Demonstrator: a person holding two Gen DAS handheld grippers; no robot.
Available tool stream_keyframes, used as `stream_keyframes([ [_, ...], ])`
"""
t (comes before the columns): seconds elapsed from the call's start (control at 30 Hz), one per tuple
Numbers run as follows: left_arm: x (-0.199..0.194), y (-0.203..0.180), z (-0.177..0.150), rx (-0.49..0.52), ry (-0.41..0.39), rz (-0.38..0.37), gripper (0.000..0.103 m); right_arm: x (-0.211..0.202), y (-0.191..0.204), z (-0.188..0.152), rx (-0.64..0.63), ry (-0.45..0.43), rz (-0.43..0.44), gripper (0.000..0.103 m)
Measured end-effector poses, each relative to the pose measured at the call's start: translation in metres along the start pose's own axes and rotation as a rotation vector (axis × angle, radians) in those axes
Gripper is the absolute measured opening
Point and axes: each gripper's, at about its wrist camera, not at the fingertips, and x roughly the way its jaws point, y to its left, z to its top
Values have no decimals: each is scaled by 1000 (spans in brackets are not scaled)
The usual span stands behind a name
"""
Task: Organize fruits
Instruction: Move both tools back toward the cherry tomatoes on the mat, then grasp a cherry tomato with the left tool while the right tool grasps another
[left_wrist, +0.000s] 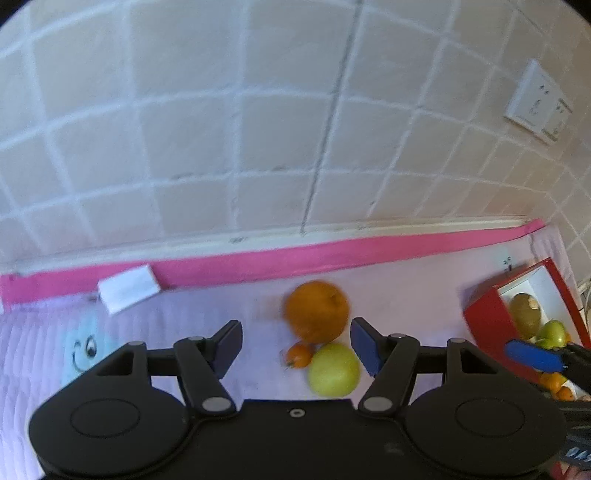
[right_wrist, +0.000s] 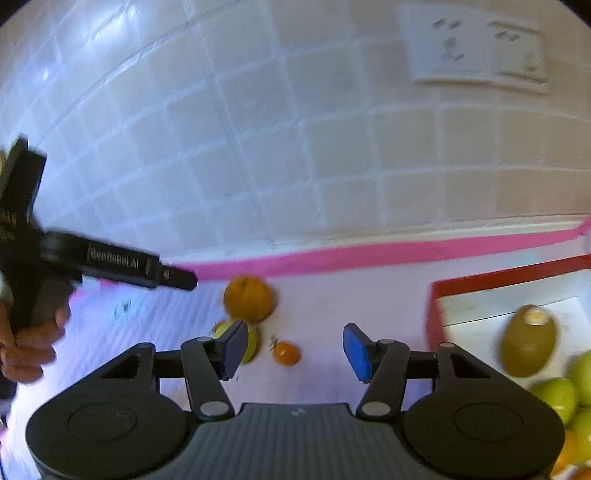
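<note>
Lying loose on the pink cloth (left_wrist: 406, 295): large orange (left_wrist: 317, 311), green apple (left_wrist: 334, 370) and small tangerine (left_wrist: 299, 355), touching, left of the red box (left_wrist: 487, 317). Left gripper (left_wrist: 295, 345) and right gripper (right_wrist: 291, 350) spread, empty. Orange: firm, rollable; grip across its widest middle.

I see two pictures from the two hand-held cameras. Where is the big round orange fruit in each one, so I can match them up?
Left wrist view: the big round orange fruit lies a little right of centre, between the open fingertips, just above a yellow-green apple.
Right wrist view: it lies left of centre, above the left fingertip.
Shared landmark: the pink strip along the foot of the tiled wall, just behind the fruit.
</note>
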Motion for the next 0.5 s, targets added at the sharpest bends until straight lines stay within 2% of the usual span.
stream_keyframes([
  [0.1,9,12,-7,-6,21,25,69,23,12,-8,-39,47,0,48],
  [0.23,22,23,-18,34,38,51,59,50,22,-14,-111,97,-4,45],
  [0.37,28,18,-32,203,-8,57,59,70,25,-18,-161,127,-13,42],
  [0.5,36,6,-44,385,-28,38,60,80,21,-23,-151,135,-8,38],
])
